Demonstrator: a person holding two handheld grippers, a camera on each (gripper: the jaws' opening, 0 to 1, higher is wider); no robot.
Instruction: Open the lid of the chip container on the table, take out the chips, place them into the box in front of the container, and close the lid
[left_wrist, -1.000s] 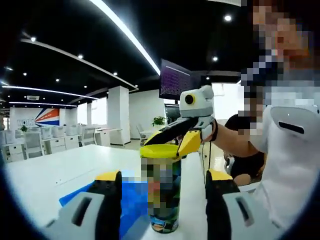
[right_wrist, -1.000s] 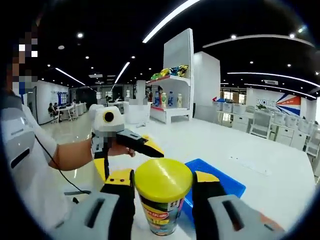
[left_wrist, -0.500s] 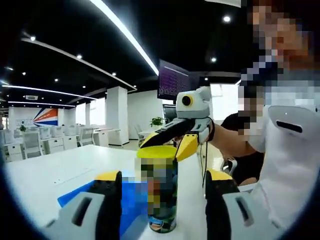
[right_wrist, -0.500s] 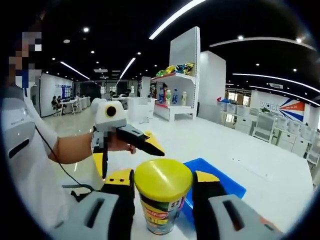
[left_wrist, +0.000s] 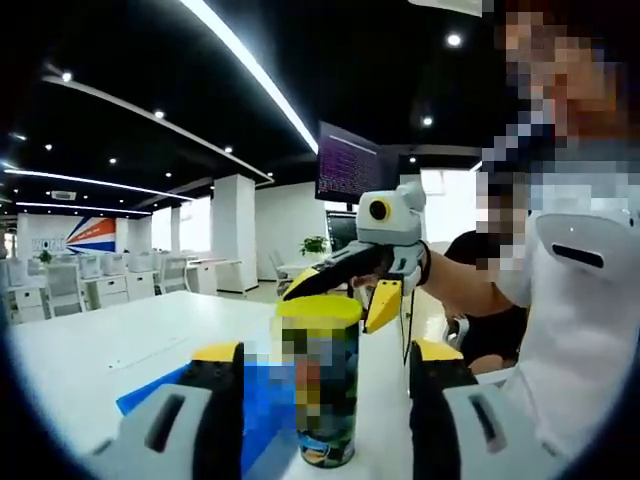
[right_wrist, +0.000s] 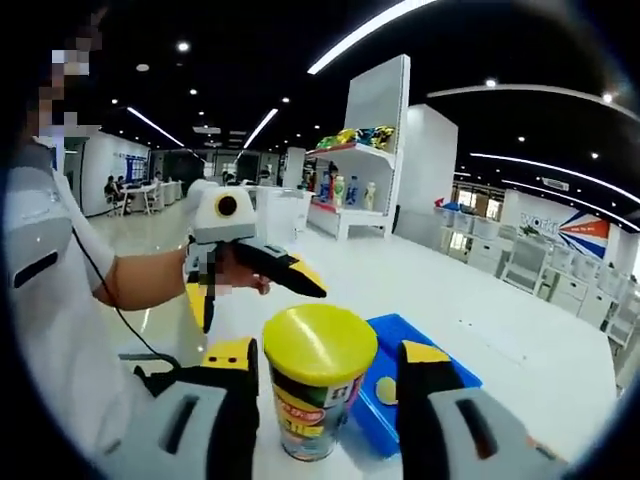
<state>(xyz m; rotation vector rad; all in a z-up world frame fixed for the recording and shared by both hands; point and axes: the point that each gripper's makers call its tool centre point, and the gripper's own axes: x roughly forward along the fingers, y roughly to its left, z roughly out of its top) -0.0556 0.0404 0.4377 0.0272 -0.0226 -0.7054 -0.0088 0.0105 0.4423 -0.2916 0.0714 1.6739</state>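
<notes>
From the left gripper view, I see my left gripper (left_wrist: 325, 400) released, jaws spread wide, with the tall cylindrical chip container (left_wrist: 320, 385) standing upright between them on the white table (left_wrist: 110, 340); I cannot tell whether either jaw touches it. Its round yellow plastic lid (left_wrist: 318, 309) is on. The shallow blue plastic box (left_wrist: 260, 400) lies just behind the container. In the right gripper view, my right gripper (right_wrist: 325, 400) is likewise released, its jaws flanking the container without closing on it, and beyond it a small yellowish piece (right_wrist: 386, 390) lies inside the box.
</notes>
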